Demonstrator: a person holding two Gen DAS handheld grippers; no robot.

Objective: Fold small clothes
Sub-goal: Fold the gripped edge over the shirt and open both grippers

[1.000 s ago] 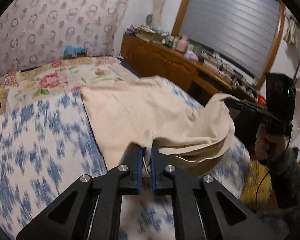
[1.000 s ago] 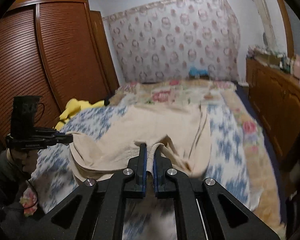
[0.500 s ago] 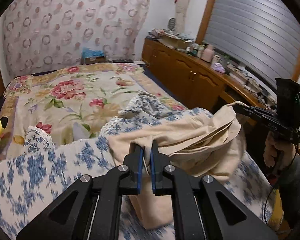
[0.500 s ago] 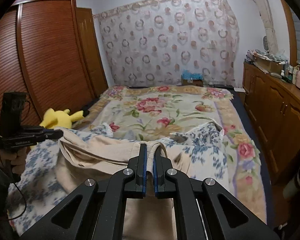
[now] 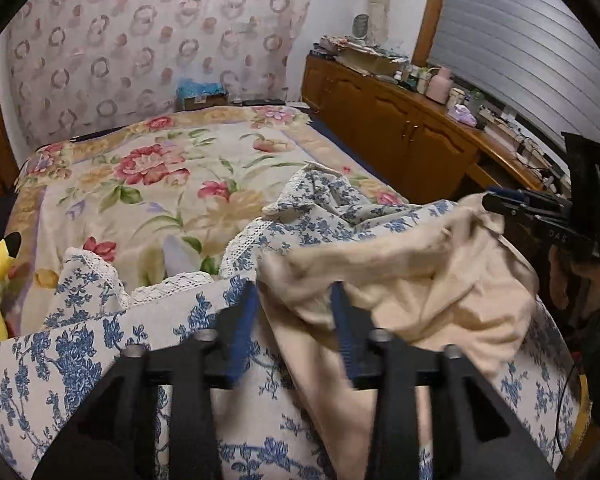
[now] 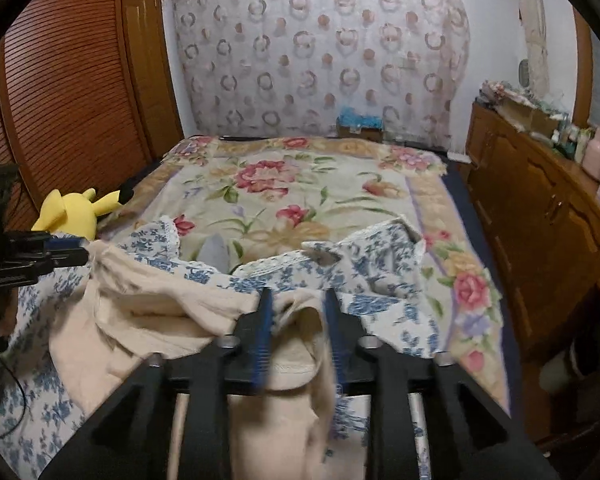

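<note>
A beige garment (image 5: 432, 280) lies bunched on the near part of the bed, over a blue-and-white floral cloth (image 5: 72, 360). My left gripper (image 5: 294, 304) is open, its jaws apart on either side of a fold of the beige garment. My right gripper (image 6: 298, 308) is open too, with the garment's edge (image 6: 296, 356) lying loose between its fingers. Each gripper shows in the other's view: the right one (image 5: 540, 216) at the garment's far corner, the left one (image 6: 40, 258) at its left corner.
A floral bedspread (image 6: 300, 184) covers the far bed. A yellow plush toy (image 6: 76, 212) sits at the bed's left edge by a wooden wardrobe (image 6: 68, 92). A cluttered wooden sideboard (image 5: 412, 132) runs along the right. A blue box (image 6: 358, 122) stands against the curtain.
Both grippers were shut on the beige garment, pulled it towards the bed's near end, and have now opened. The garment has dropped into a bunched heap.
</note>
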